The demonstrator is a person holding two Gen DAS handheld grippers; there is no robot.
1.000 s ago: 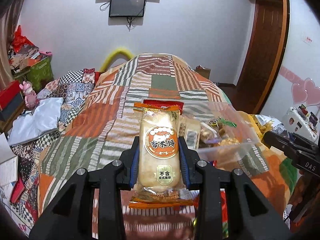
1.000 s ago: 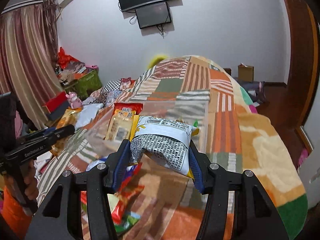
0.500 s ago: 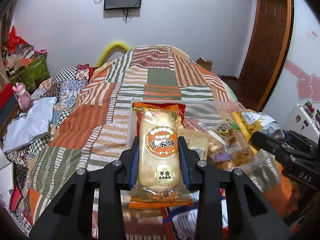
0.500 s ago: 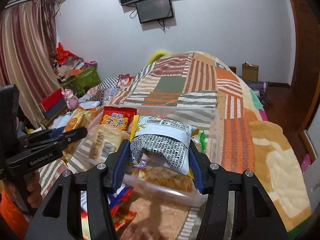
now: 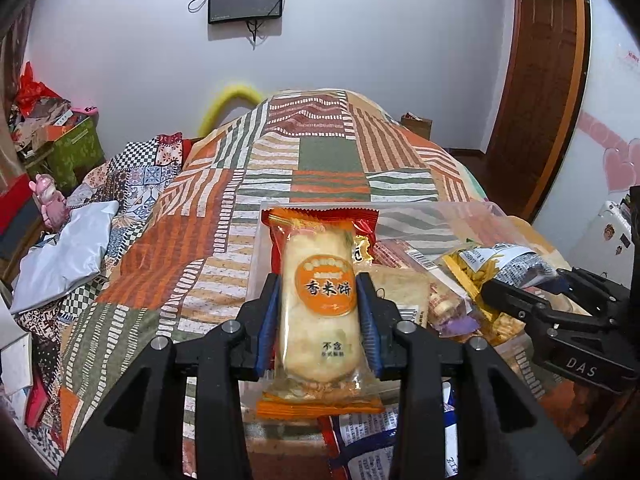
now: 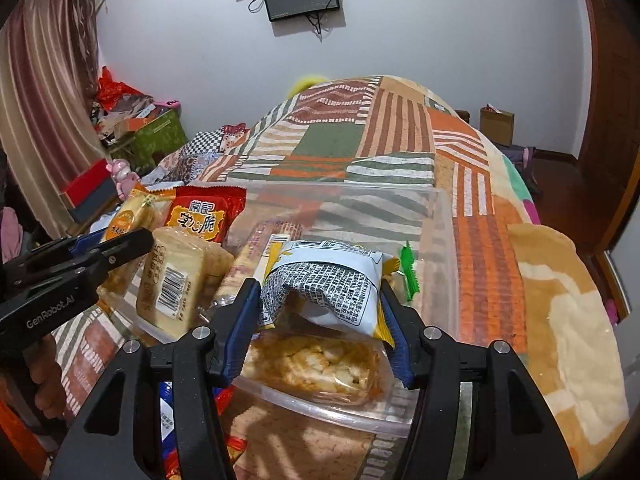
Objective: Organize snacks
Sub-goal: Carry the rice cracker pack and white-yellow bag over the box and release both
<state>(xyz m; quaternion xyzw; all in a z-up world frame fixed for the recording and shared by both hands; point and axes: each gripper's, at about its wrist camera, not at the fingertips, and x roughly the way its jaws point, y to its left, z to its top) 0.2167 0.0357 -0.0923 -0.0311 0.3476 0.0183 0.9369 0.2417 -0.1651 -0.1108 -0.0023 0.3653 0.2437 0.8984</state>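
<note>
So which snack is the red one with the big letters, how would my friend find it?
Start at the patchwork bed, then the clear plastic box on it. At the box's back left corner stands the red packet. It is the only red bag there, with a yellow label and large red characters.

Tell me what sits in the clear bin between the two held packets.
Between the rice cracker packet and the white printed packet, the right wrist view shows a barcoded cracker pack leaning inside the clear bin.
</note>
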